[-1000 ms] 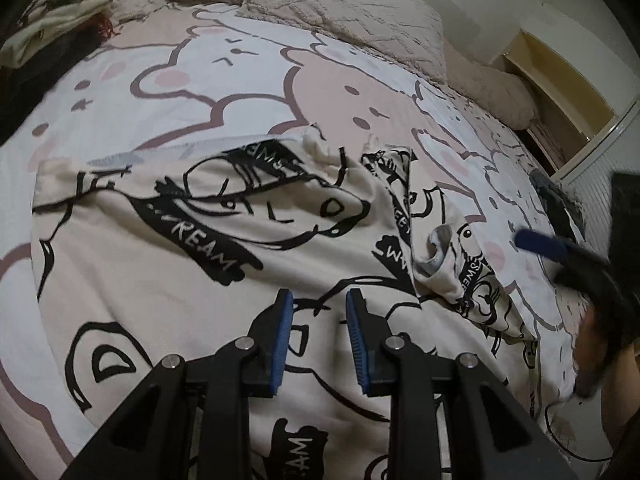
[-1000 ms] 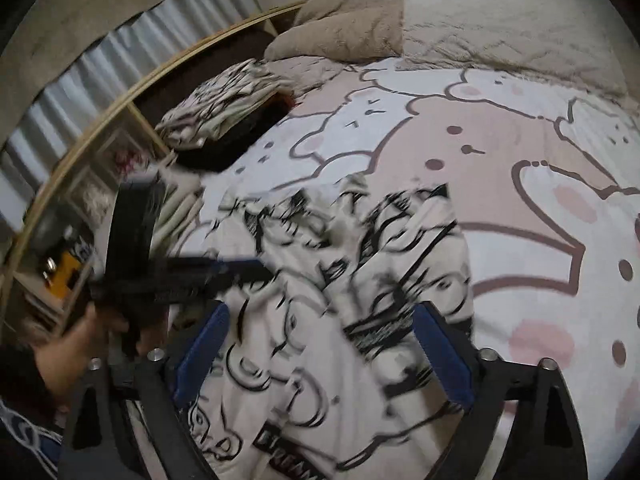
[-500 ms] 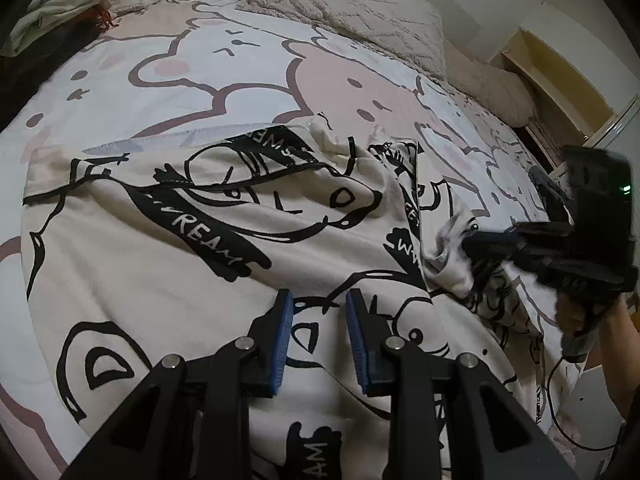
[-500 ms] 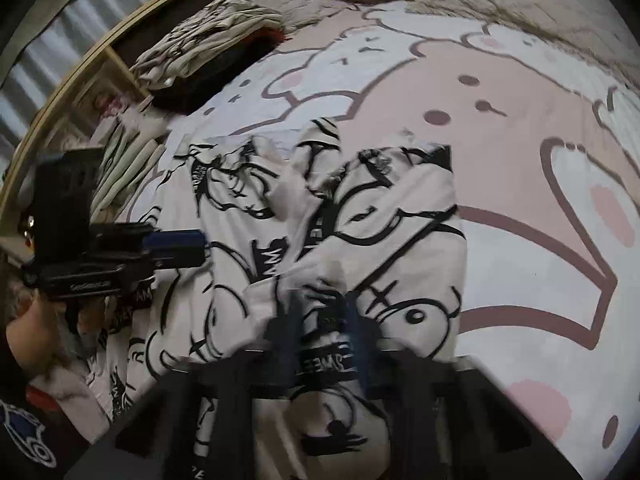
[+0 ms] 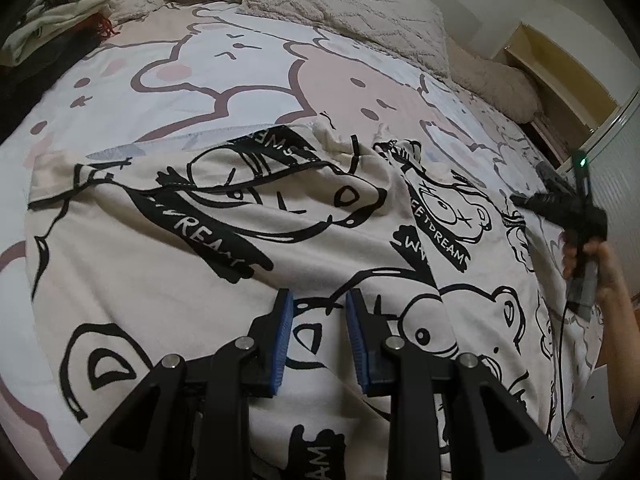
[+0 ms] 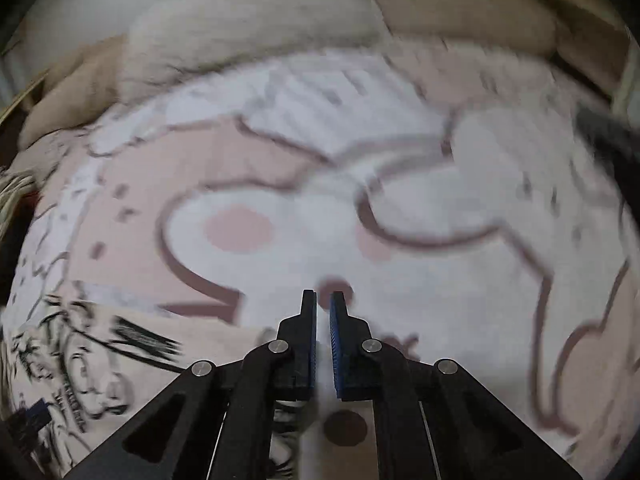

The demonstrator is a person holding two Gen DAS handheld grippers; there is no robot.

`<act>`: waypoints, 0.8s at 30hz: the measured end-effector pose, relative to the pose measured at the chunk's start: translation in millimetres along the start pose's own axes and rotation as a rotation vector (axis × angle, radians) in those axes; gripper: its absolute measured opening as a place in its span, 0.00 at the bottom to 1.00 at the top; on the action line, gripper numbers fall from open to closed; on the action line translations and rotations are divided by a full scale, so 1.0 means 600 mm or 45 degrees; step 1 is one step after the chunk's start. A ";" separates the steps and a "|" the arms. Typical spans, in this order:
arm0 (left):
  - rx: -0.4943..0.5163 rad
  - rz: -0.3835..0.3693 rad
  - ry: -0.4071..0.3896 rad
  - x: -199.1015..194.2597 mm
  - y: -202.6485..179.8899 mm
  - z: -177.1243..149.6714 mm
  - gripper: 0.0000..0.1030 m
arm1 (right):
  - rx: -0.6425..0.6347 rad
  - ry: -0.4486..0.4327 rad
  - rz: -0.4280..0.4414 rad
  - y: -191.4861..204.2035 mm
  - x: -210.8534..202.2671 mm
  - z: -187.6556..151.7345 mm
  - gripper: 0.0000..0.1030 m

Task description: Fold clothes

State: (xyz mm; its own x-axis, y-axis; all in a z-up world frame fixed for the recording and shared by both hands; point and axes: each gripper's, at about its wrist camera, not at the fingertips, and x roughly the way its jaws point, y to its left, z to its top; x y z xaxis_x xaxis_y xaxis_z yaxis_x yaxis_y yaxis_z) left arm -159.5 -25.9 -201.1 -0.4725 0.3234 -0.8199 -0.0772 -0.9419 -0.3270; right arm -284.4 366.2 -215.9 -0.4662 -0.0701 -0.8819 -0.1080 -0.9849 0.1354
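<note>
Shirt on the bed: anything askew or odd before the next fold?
Yes. The shirt is not flat: its far edge is bunched into wrinkles near the middle, and the right part lies folded over along a slanted crease. No damage is visible.

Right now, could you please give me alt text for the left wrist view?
A cream cartoon-print garment lies spread on a pink bear-print bedsheet, the left gripper open just above it. At right, a hand holds the right gripper.

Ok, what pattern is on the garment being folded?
Cream garment with black cartoon bears and lettering; clearest in the left wrist view.
</note>
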 end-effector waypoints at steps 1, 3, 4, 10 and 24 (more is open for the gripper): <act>0.018 0.024 -0.001 -0.007 -0.002 0.000 0.26 | 0.027 -0.008 0.014 -0.007 0.000 -0.007 0.07; 0.062 0.087 -0.014 -0.027 -0.002 -0.001 0.26 | 0.076 -0.036 0.036 -0.020 -0.005 -0.020 0.08; 0.077 0.110 -0.021 -0.038 0.001 -0.003 0.26 | 0.084 -0.052 0.026 -0.025 -0.016 -0.022 0.08; 0.100 0.042 0.002 -0.101 0.000 -0.042 0.26 | -0.108 -0.156 0.146 0.027 -0.117 -0.049 0.08; 0.123 -0.015 0.155 -0.110 -0.010 -0.194 0.26 | -0.858 0.279 0.407 0.525 0.040 -0.072 0.07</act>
State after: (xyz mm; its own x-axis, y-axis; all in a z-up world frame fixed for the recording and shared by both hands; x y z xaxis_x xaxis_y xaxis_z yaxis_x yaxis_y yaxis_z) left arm -25.7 -30.9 -200.0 -0.3618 0.3373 -0.8691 -0.1688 -0.9406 -0.2947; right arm -291.8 47.4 -214.0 -0.1929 -0.3273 -0.9250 0.5925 -0.7903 0.1560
